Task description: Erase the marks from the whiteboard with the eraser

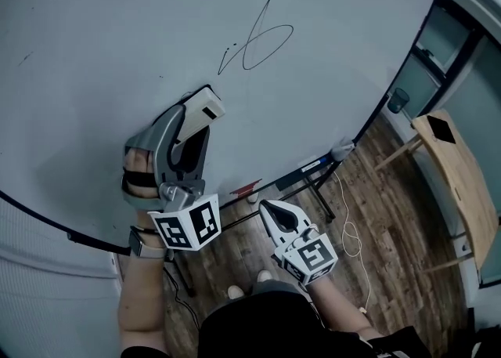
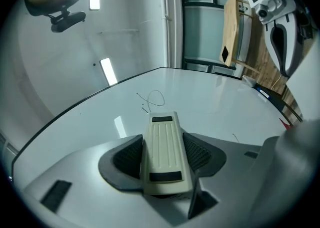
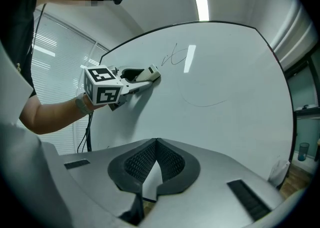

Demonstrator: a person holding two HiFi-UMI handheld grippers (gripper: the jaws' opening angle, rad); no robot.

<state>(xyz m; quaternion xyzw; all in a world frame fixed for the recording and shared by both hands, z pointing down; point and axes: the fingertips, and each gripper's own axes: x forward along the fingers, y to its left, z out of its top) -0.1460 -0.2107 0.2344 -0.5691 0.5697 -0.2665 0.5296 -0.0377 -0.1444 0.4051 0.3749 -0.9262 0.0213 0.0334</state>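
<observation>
The whiteboard [image 1: 117, 51] carries a black looping scribble [image 1: 258, 39] near its upper middle. My left gripper [image 1: 194, 123] is shut on a cream eraser [image 1: 203, 106], whose far end sits close against the board just below and left of the scribble. In the left gripper view the eraser [image 2: 161, 132] lies lengthwise between the dark pads [image 2: 127, 157], pointing at the scribble [image 2: 152, 100]. My right gripper [image 1: 275, 214] hangs below the board's lower edge, shut with nothing in it. The right gripper view shows a faint thin arc [image 3: 205, 103] on the board, right of the eraser [image 3: 150, 76].
A tray with markers [image 1: 309, 167] runs along the board's lower edge, above the stand's legs [image 1: 317, 196]. A white cable [image 1: 352, 231] lies on the wooden floor. A wooden table [image 1: 462, 184] stands at the right, and a cup [image 1: 398, 100] sits by the window.
</observation>
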